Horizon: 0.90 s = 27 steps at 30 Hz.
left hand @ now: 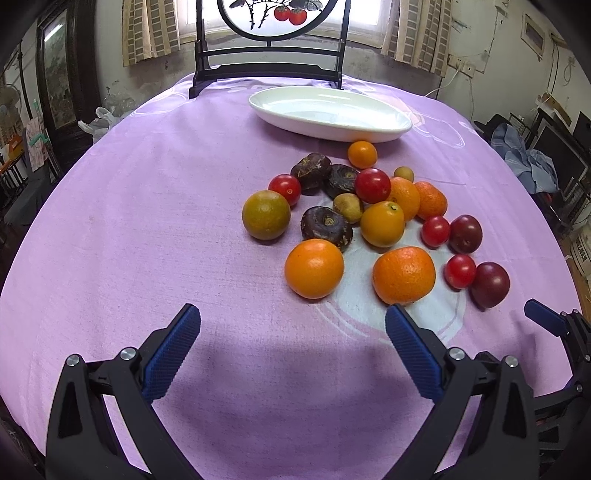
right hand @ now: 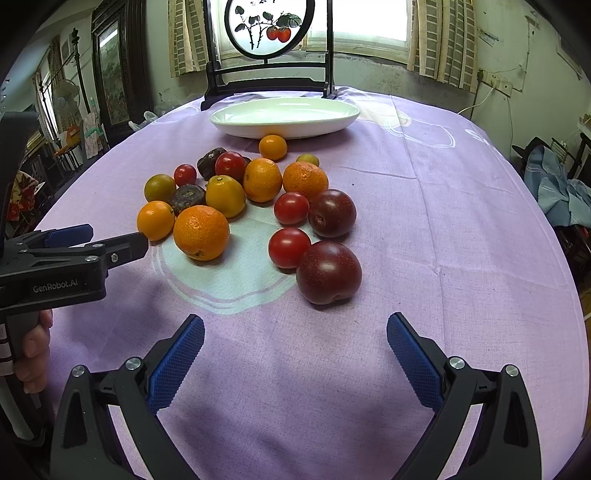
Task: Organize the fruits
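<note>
A pile of fruit lies on the purple tablecloth (left hand: 147, 221): oranges (left hand: 314, 268) (right hand: 201, 232), red tomatoes (left hand: 460, 271) (right hand: 289, 247), dark plums (left hand: 489, 284) (right hand: 328, 272), brown water chestnuts (left hand: 326, 225) and a greenish citrus (left hand: 266, 215). A white oval dish (left hand: 328, 112) (right hand: 284, 116) stands behind the pile. My left gripper (left hand: 293, 328) is open and empty just short of the oranges. It also shows in the right wrist view (right hand: 107, 238). My right gripper (right hand: 295, 339) is open and empty just short of the nearest plum.
A dark wooden stand with a round painted screen (left hand: 275, 14) (right hand: 269, 27) stands at the table's far edge behind the dish. Curtains and a window are beyond. Clutter and blue cloth (right hand: 554, 184) lie off the right side.
</note>
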Tool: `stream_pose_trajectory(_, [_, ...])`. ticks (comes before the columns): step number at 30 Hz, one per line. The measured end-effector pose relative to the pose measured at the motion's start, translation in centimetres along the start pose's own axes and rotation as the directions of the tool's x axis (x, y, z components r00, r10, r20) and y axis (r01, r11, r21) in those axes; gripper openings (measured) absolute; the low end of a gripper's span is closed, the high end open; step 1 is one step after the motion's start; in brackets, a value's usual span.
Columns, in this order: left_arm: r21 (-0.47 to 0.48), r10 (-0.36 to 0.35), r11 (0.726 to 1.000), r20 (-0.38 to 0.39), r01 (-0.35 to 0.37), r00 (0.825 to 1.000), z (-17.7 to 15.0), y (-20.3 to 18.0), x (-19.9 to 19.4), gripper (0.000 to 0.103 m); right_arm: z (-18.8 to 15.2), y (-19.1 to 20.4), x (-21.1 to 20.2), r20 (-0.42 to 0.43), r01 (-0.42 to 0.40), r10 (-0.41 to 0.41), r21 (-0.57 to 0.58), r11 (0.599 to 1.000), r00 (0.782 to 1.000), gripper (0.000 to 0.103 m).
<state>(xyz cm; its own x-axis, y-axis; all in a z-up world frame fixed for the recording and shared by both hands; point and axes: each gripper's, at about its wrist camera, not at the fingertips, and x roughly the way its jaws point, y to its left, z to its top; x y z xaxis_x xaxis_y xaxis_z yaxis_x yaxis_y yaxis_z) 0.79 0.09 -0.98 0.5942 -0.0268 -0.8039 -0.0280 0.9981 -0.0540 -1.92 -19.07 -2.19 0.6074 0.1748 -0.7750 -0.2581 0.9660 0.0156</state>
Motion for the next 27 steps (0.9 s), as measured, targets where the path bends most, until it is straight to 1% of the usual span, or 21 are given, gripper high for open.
stream_pose_trajectory(6, [-0.001, -0.005, 1.000, 0.000, 0.005, 1.000, 0.10, 0.63, 0.23, 0.098, 0.18, 0.12, 0.34, -0.002, 0.000, 0.000, 0.004, 1.000, 1.000, 0.099])
stream_pose_trajectory(10, [-0.001, -0.031, 1.000, -0.004, 0.031, 1.000, 0.17, 0.84, 0.31, 0.098, -0.15, -0.05, 0.25, -0.007, -0.004, 0.004, 0.002, 1.000, 1.000, 0.099])
stream_pose_trajectory(13, [0.016, -0.050, 0.999, 0.011, 0.049, 0.999, 0.12, 0.69, 0.20, 0.098, -0.16, -0.07, 0.30, -0.008, -0.005, 0.005, 0.002, 1.000, 1.000, 0.099])
stream_pose_trajectory(17, [0.039, -0.036, 0.999, 0.017, 0.036, 0.999, 0.19, 0.36, 0.43, 0.098, -0.27, -0.16, 0.48, -0.011, -0.011, 0.011, 0.006, 1.000, 1.000, 0.099])
stream_pose_trajectory(27, [0.041, -0.012, 0.999, 0.003, 0.012, 1.000, 0.03, 0.28, 0.51, 0.098, -0.34, -0.32, 0.51, -0.012, -0.010, 0.010, 0.014, 1.000, 1.000, 0.099])
